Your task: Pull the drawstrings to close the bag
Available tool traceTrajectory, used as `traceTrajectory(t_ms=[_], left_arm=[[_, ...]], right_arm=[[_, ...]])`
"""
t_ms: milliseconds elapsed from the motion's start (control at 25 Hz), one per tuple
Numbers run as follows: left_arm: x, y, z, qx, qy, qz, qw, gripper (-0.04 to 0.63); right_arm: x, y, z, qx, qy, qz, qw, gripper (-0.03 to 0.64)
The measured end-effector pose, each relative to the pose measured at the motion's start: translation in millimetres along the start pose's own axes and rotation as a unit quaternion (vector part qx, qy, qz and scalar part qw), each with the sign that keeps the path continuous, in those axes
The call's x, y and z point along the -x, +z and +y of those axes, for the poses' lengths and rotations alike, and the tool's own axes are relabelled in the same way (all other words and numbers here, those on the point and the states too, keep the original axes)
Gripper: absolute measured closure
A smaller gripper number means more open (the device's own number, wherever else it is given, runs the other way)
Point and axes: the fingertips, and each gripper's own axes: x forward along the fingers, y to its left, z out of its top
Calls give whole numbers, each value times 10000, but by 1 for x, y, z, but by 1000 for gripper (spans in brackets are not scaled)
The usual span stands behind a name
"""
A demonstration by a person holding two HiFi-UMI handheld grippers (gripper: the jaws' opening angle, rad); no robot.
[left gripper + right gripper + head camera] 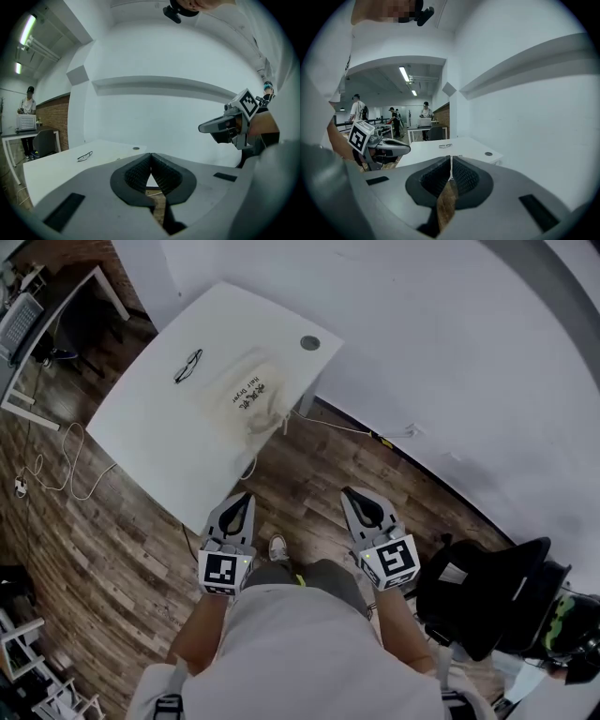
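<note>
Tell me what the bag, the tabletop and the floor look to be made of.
Bag: soft cream cloth, probably cotton or canvas; matte, creased, lying limp.
Tabletop: smooth white board, likely laminate; even surface with no grain.
Floor: mixed brown planks with grain; wood or wood-look laminate, cannot tell which.

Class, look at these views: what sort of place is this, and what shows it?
Probably an open-plan office or lab workroom: a white desk, a black office chair, ceiling strip lights, and people working farther back.
</note>
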Motion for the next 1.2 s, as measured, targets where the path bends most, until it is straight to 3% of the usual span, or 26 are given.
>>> traceTrajectory(t_ms=[240, 480, 800, 1040, 1200], left_arm=[[-29, 8, 8, 0, 360, 23, 9993, 578], [-48, 21, 29, 86, 1030, 2, 9946, 578], [-65, -18, 32, 177, 2034, 683, 9766, 577], [-91, -78, 41, 851, 2245, 1032, 9653, 577], [-100, -127, 54, 1698, 2467, 1118, 9475, 575]], right_arm=[[-37, 5, -37, 114, 390, -13, 9992, 578], [-104, 18, -69, 452, 1244, 110, 9911, 578], [-156, 6, -101, 770, 2002, 368, 9760, 577], [-193, -50, -120, 1039, 2091, 914, 9681, 577], [-223, -87, -131, 1076, 2091, 1205, 9645, 575]])
